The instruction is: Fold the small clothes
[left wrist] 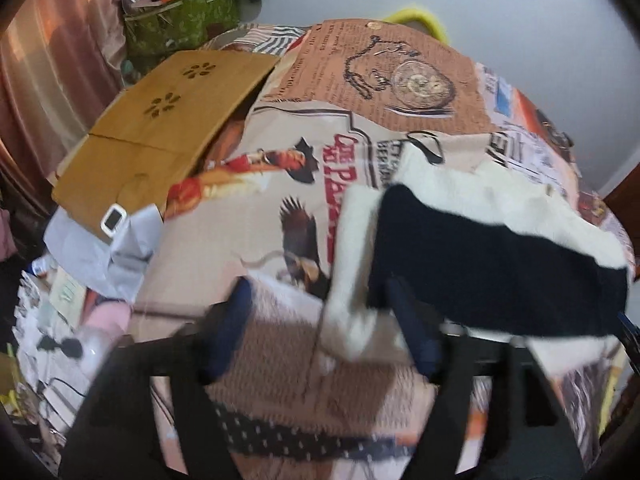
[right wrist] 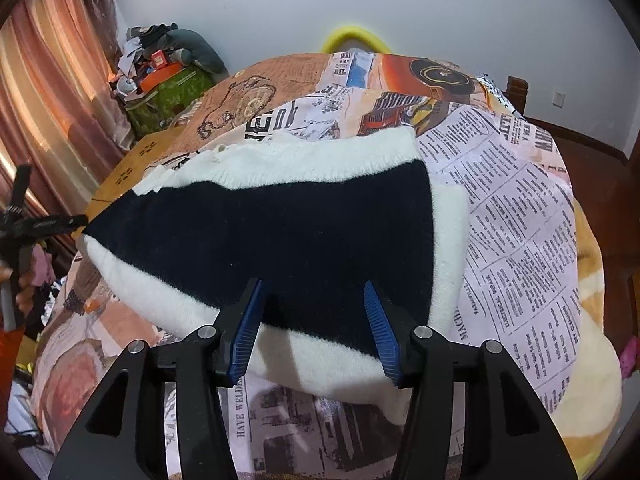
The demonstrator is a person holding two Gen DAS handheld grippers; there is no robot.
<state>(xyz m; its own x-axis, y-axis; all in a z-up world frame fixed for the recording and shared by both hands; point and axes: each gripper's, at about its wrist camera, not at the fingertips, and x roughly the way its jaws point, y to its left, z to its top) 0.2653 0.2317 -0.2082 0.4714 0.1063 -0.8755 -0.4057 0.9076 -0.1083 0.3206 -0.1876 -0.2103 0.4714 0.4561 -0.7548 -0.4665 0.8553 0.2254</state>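
A fuzzy white sweater with a broad dark navy band lies folded on a bed covered by a blanket printed like old newspapers. The right gripper hovers at the sweater's near edge, its blue fingers apart and clamping nothing. The left gripper, blurred, is at the sweater's left end, fingers spread wide with a white corner of the sweater between them, unpinched. A wooden board lies further back.

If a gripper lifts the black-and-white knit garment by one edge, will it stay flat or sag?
The knit garment would probably sag: it looks soft and fuzzy, and it follows the bedspread beneath. It likely grips well on the ribbed blue pads, not slippery. It seems light.
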